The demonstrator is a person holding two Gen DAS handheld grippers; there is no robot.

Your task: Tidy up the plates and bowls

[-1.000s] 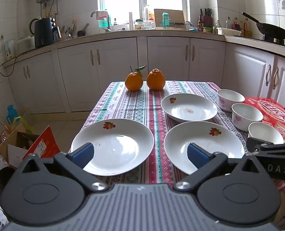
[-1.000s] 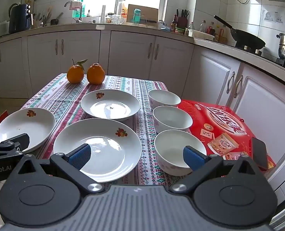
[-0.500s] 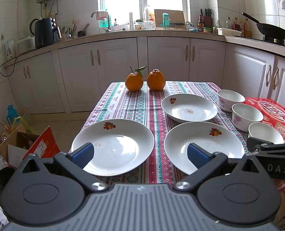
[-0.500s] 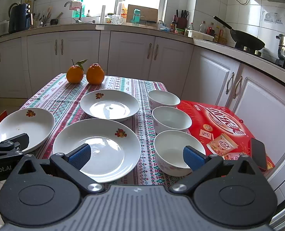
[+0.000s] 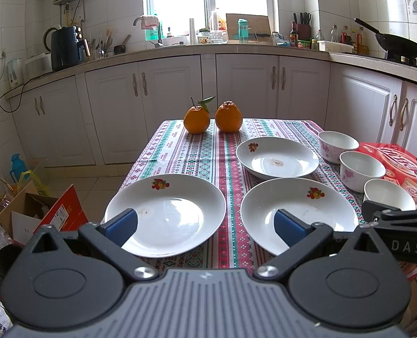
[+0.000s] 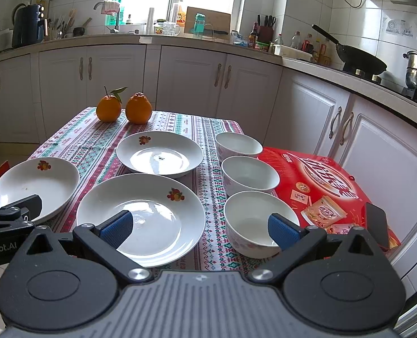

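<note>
Three white plates with fruit prints lie on the patterned tablecloth: a near-left plate (image 5: 166,214) (image 6: 36,186), a near-middle plate (image 5: 301,211) (image 6: 146,217) and a far plate (image 5: 276,156) (image 6: 160,153). Three white bowls stand in a row at the right: far bowl (image 6: 238,145) (image 5: 336,143), middle bowl (image 6: 249,174) (image 5: 360,169), near bowl (image 6: 253,219) (image 5: 388,194). My left gripper (image 5: 205,225) is open and empty, hovering at the table's near edge between the two near plates. My right gripper (image 6: 198,226) is open and empty, between the near-middle plate and the near bowl.
Two oranges (image 5: 212,117) (image 6: 122,108) sit at the table's far end. A red snack box (image 6: 324,191) lies at the right edge with a dark phone (image 6: 377,225) on it. White cabinets (image 5: 250,84) ring the room. Cardboard boxes (image 5: 36,211) stand on the floor at left.
</note>
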